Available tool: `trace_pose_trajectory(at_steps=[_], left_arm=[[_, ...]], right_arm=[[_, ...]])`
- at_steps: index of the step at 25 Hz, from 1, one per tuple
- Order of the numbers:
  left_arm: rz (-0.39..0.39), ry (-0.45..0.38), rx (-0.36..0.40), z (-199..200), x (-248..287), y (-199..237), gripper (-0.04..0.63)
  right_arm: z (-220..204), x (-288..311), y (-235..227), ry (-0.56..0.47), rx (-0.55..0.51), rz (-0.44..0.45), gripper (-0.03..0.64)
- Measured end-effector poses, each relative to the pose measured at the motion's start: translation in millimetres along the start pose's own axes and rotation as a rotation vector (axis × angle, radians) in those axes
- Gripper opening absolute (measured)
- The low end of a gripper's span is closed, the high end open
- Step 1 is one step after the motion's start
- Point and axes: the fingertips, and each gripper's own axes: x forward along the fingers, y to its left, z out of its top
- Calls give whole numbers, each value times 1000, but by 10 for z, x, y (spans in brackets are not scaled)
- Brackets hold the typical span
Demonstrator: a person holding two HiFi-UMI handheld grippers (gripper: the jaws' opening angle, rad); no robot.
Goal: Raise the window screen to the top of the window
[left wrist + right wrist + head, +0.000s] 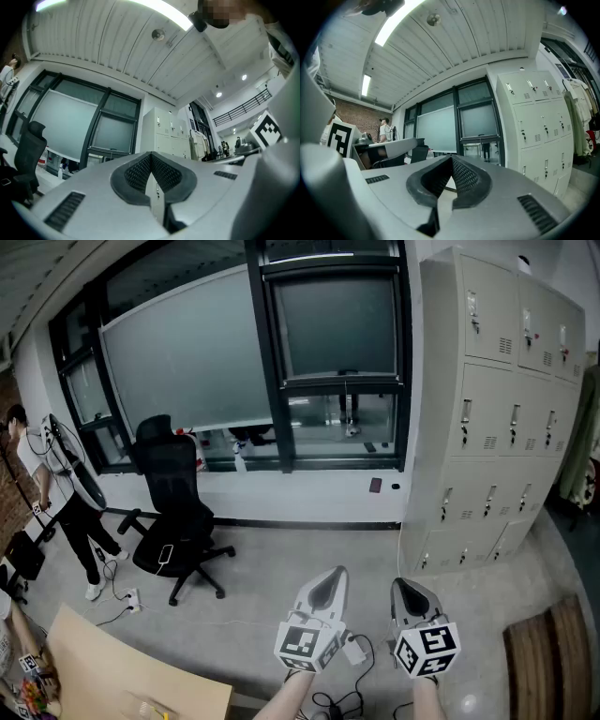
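With the left claw and right claw hanging closed and empty, the window screen far ahead is likely behaving as a light, flexible sheet, best taken at its stiff bottom rail.

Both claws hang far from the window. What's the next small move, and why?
Probably step toward the window, raising the right claw toward the bottom bar of the window screen. The screen hangs partway down, and that claw and the left claw, both shut, empty, are well back from it.
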Motion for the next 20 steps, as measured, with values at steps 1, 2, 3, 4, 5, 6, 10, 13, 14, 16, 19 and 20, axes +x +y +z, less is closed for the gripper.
trace_pose_trajectory(at_steps=[1,2,3,4,5,6,10,13,14,16,19,20], left_arm=[[-7,-2,-8,4,-3,-9,3],[-16,-4,-14,8,-8,-20,3],[-26,-6,-18,13,-18,-33,3],[-36,-7,-16,13,-34,-44,3],[-41,-3,-6,6,-55,-52,3],[-41,5,8,-11,-78,-51,3],[3,38,-8,-80,-163,34,3],[-3,44,-20,-92,-221,49,3],[-9,45,-5,-92,-232,40,3],[-4,52,15,-114,-253,24,3],[37,90,-19,-260,-334,17,3],[54,111,-29,-335,-371,16,3]], right_arm=[[4,4,1,-3,3,1,5],[7,7,3,-6,7,2,6],[9,8,7,-9,12,3,5],[8,6,15,-12,18,4,5],[2,1,25,-12,22,5,5],[-8,-6,37,-11,23,5,5],[-53,-43,97,-7,32,22,5],[-50,-73,184,-17,49,82,5],[-46,-80,200,-17,51,100,5],[-66,-106,181,-8,48,114,5],[-181,-201,46,21,57,108,6],[-228,-246,-21,30,75,104,5]])
